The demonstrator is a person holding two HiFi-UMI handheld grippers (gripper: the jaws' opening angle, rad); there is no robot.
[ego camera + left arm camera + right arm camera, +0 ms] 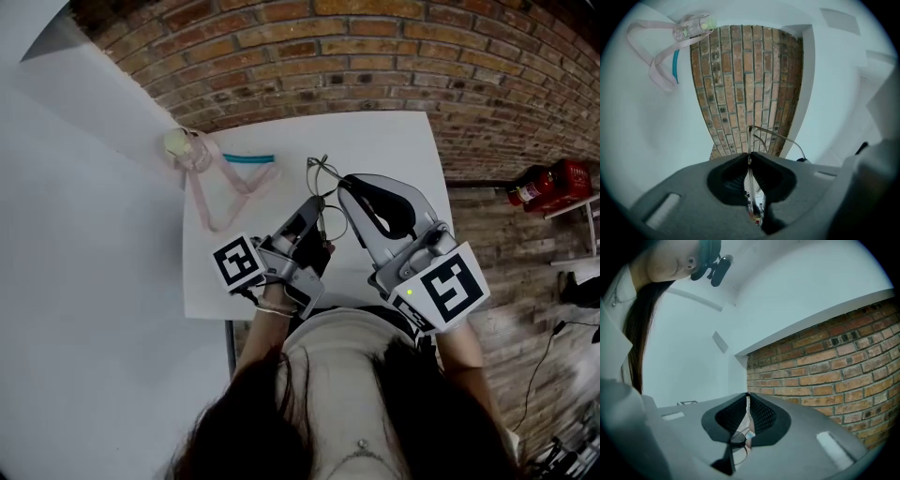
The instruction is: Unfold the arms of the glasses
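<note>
Over front half of white table (394,141), both grippers meeting on wire-frame glasses (323,180).

- Left gripper (314,211) clamping edge of glasses (751,140), jaws pressing together on thin frame; one thin arm curving out to right beyond the tips.
- Right gripper (347,186) pinching same glasses (739,437), jaws closing on them, lens showing low between the pads.
- Pink strap (214,197) with small clear bottle (178,143) lying at far left corner, teal stick (248,158) touching it.
- Red fire extinguisher (548,183) sitting off to right over brick floor (375,56).
</note>
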